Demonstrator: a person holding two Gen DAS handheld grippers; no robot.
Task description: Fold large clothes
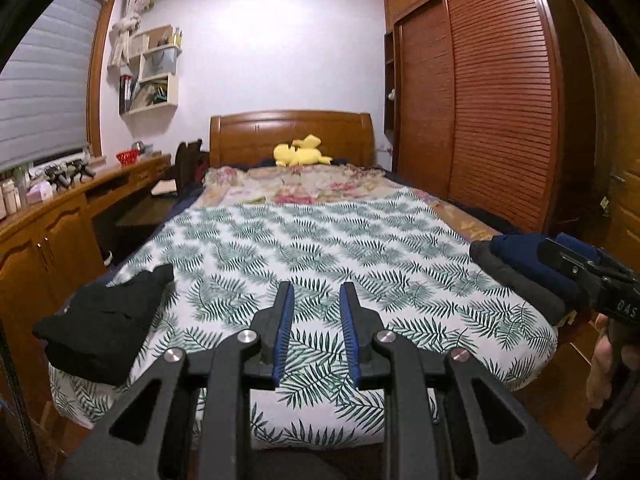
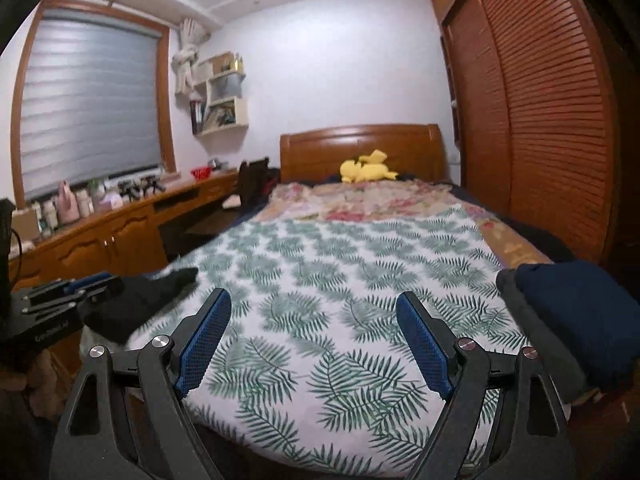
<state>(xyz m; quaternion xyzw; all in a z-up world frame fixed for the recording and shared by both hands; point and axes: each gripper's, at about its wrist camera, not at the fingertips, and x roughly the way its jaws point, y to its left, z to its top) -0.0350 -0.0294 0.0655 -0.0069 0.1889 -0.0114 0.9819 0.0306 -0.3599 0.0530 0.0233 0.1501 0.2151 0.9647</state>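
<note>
Over the foot of the bed (image 1: 460, 308) you hold both grippers level and empty, pointing toward the headboard (image 1: 292, 132). Your left gripper (image 1: 316, 292) has its blue pads drawn close with a narrow gap between them and nothing caught there; your right gripper (image 2: 316, 300) has its fingers spread wide, also with nothing between them. Neither touches any cloth.

The clothes sit at the two near corners of the leaf-print sheet (image 1: 280, 240). A loosely bunched black garment (image 1: 100, 320) lies at the left corner, looking still unfolded. At the right corner rests a neat stack of folded clothes (image 2: 568, 320), navy on top of grey, which reads as the finished pile, parked at the edge to keep the middle free as a working surface.

Judging from this layout, you are between garments: the black piece is probably next, and it lies just beside your left gripper, so that hand seems best placed to take it. Open the left pads wider before reaching in, since the present gap looks too tight for bunched fabric. A yellow plush toy (image 1: 300, 152) sits far off by the headboard, well clear.
</note>
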